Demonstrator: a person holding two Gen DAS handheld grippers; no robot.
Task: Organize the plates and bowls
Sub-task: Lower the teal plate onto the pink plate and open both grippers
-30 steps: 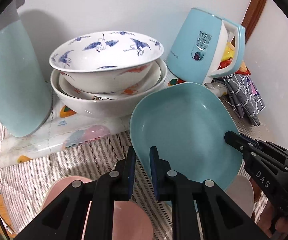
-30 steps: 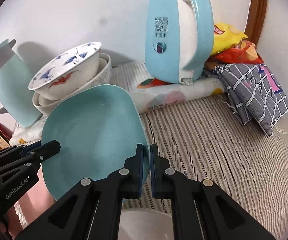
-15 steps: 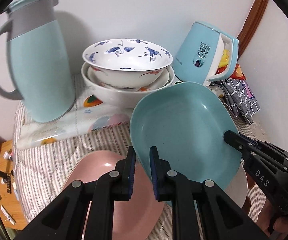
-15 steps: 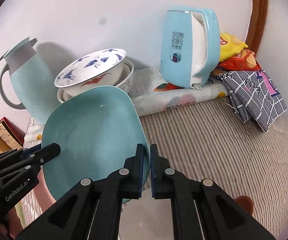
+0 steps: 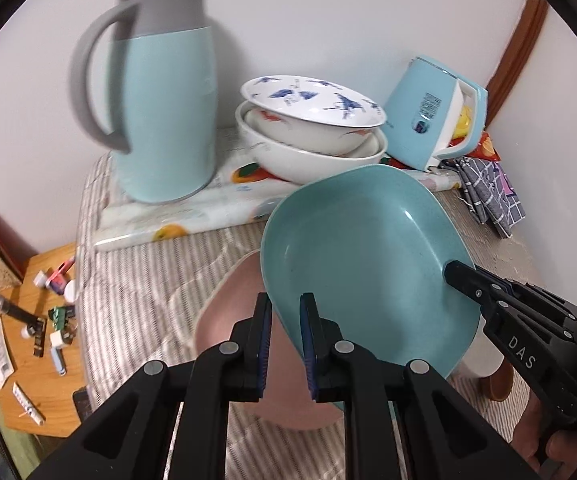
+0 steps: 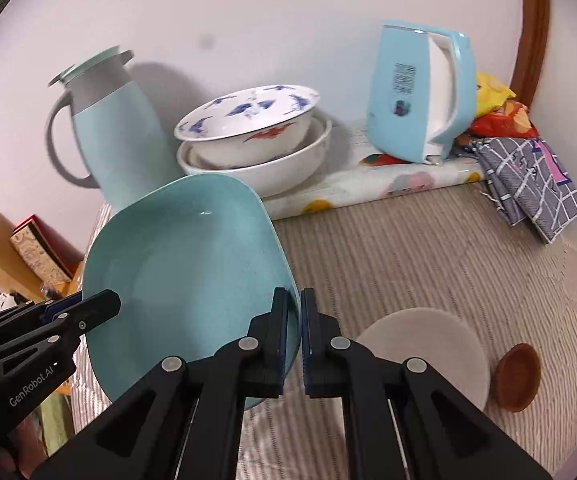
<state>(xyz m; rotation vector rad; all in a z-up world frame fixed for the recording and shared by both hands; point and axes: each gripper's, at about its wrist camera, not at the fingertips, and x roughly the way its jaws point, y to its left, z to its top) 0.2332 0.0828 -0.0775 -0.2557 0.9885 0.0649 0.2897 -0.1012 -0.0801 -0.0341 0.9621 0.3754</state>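
A teal squarish plate (image 5: 364,256) (image 6: 184,276) hangs tilted in the air, held at both rims. My left gripper (image 5: 285,320) is shut on its near-left rim. My right gripper (image 6: 294,312) is shut on its right rim; it also shows in the left wrist view (image 5: 454,274). A pink plate (image 5: 232,320) lies on the striped cloth right under the teal plate. A stack of white bowls with blue crane patterns (image 5: 312,128) (image 6: 252,136) stands at the back. A grey-white plate (image 6: 424,344) and a small brown dish (image 6: 516,376) lie at the right.
A light-blue thermos jug (image 5: 160,108) stands back left and a light-blue electric kettle (image 6: 420,92) back right, both on a fruit-print mat (image 6: 372,188). A folded checked cloth (image 6: 528,180) and snack bags (image 6: 496,112) fill the right corner. A cluttered wooden side table (image 5: 36,332) sits lower left.
Both grippers have pulled back and up with the teal plate. The bowl stack and kettle look farther away, and the pink plate, grey-white plate and brown dish have come into view below.
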